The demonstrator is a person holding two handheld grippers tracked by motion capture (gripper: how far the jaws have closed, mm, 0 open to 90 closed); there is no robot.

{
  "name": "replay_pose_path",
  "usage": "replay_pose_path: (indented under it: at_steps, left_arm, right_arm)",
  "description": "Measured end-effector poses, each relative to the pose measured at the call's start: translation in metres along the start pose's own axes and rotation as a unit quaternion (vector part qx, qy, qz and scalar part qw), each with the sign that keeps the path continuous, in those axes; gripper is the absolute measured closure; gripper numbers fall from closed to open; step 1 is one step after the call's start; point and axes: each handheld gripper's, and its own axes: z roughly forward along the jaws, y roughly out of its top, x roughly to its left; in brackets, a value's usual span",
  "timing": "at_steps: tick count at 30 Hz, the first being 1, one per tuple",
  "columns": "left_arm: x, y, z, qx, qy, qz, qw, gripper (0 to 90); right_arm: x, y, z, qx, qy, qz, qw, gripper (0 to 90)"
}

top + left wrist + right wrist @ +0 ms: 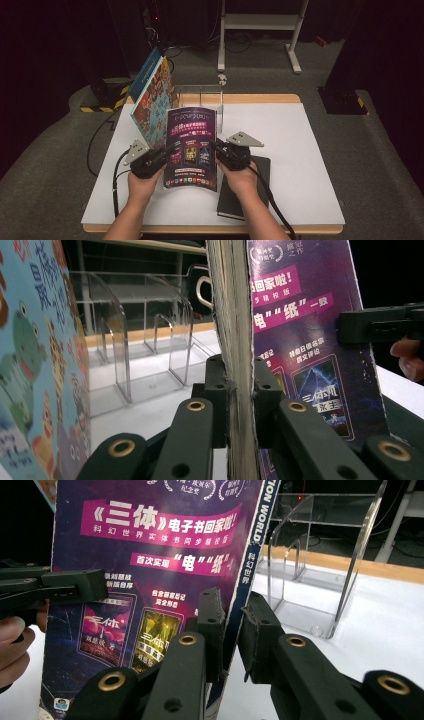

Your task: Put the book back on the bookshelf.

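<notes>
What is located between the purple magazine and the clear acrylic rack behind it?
Nothing: in the right gripper view, bare white table separates the purple magazine from the clear acrylic rack. The high view agrees.

Glossy paper magazine, clear smooth plastic rack, matt white table.

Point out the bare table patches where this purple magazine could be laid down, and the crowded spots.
Free: the white table right of the black notebook and clear rack; also the near-left corner. Crowded: the centre, where both grippers clamp the purple magazine, beside the leaning picture book.
</notes>
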Motion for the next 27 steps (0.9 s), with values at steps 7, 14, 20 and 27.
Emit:
replay_pose_path:
  at_steps: [7, 14, 20, 27]
  left_arm:
    - [0.003, 0.005, 0.011, -0.004, 0.005, 0.012, 0.9999, 81.6]
    - [0.005, 0.005, 0.022, -0.007, 0.011, 0.018, 0.9998, 81.4]
    - [0.008, 0.004, 0.024, -0.009, 0.019, 0.024, 0.9995, 81.4]
    - [0.01, 0.001, 0.016, -0.008, 0.015, 0.023, 0.9996, 81.2]
  right_arm:
    - [-0.004, 0.009, 0.007, -0.016, -0.009, -0.007, 0.9998, 80.5]
    - [-0.01, 0.013, 0.014, -0.029, -0.017, -0.012, 0.9994, 81.5]
    - [-0.012, 0.013, 0.02, -0.034, -0.016, -0.013, 0.9992, 81.7]
    - [-0.009, 0.004, 0.017, -0.04, -0.011, -0.012, 0.9991, 81.6]
